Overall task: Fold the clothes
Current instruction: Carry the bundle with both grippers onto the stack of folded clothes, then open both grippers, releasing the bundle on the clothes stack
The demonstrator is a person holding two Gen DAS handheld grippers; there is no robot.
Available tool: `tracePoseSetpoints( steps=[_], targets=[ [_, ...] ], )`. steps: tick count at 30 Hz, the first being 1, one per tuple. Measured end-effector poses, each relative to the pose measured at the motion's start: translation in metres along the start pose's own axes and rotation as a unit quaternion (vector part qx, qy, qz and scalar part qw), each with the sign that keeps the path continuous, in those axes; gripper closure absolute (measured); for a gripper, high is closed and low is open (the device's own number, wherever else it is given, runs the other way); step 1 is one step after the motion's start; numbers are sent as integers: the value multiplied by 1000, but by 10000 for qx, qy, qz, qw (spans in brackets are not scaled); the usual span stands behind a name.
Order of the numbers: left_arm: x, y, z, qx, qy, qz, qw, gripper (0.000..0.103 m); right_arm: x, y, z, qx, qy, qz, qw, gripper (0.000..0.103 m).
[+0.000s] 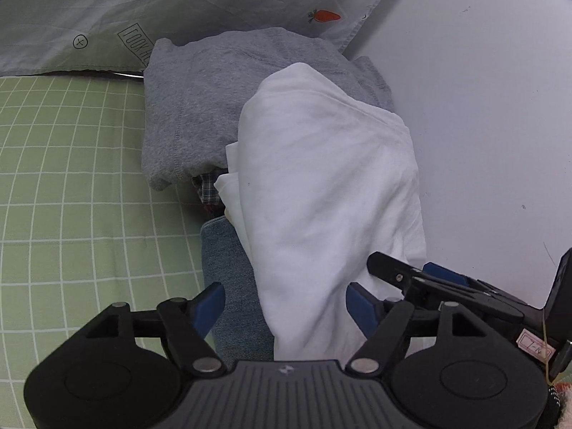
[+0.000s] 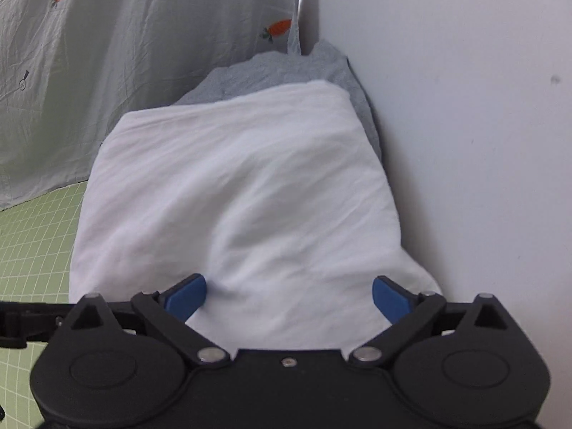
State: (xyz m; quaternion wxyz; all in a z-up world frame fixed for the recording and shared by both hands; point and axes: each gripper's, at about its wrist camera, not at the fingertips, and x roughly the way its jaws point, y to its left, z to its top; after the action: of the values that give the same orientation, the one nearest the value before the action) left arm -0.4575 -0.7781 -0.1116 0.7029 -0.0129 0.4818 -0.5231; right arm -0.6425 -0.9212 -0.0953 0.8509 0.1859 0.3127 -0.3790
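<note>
We look down on a bed [image 1: 71, 186] under a green grid sheet, bounded by a white wall [image 1: 482, 125] and a pale carrot-print cloth [image 1: 178, 0]. Against the wall lies a stack of clothes: a folded white garment [image 1: 332, 186] on top, its long axis running away from us along the wall, over a grey knit [image 1: 193, 107], a plaid piece [image 1: 209, 187] and a denim piece [image 1: 232, 279].

Our left gripper [image 1: 286, 307] is released, its blue pads [image 1: 209, 307] spread either side of the white garment's near end without pressing it.

Our right gripper [image 2: 289, 296] is likewise spread wide, its pads [image 2: 187, 295] flanking the near edge; whether they graze the cloth we cannot tell.
</note>
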Motion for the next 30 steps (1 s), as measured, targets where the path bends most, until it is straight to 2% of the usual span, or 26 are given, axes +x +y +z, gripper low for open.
tracePoseSetpoints(
  steps=[2,4,6,7,10,13,15,19,25,30],
  targets=[
    [-16,3,1,148,-178,85,9997,28,11,-3,-1,446,132,97,9989,1],
    [-41,-3,3,510,-565,207,9969,28,-1,4,1,409,-125,-92,9990,1],
    [-61,-10,6,1012,-924,376,9899,26,-23,14,-1,343,-619,-424,9966,1],
    [-69,-12,6,1215,-1036,404,9863,21,-36,19,-2,331,-853,-467,9947,1],
    [-103,-19,1,1757,-1474,370,9726,0,-69,42,-7,306,-1378,-667,9877,0],
    [-139,-23,-11,2155,-1988,435,9551,0,-95,72,-16,189,-1691,-944,9809,0],
    [-162,-21,-19,2228,-2161,382,9499,0,-114,92,-26,115,-1835,-1124,9765,0],
    [-204,0,-32,2087,-2283,342,9503,0,-150,127,-48,263,-1802,-1232,9755,0],
    [-252,38,-63,2407,-2141,827,9431,0,-191,191,-103,484,-1631,-1310,9767,0],
    [-291,78,-88,2200,-1830,727,9554,0,-216,234,-149,643,-1354,-1206,9813,0]
  ],
)
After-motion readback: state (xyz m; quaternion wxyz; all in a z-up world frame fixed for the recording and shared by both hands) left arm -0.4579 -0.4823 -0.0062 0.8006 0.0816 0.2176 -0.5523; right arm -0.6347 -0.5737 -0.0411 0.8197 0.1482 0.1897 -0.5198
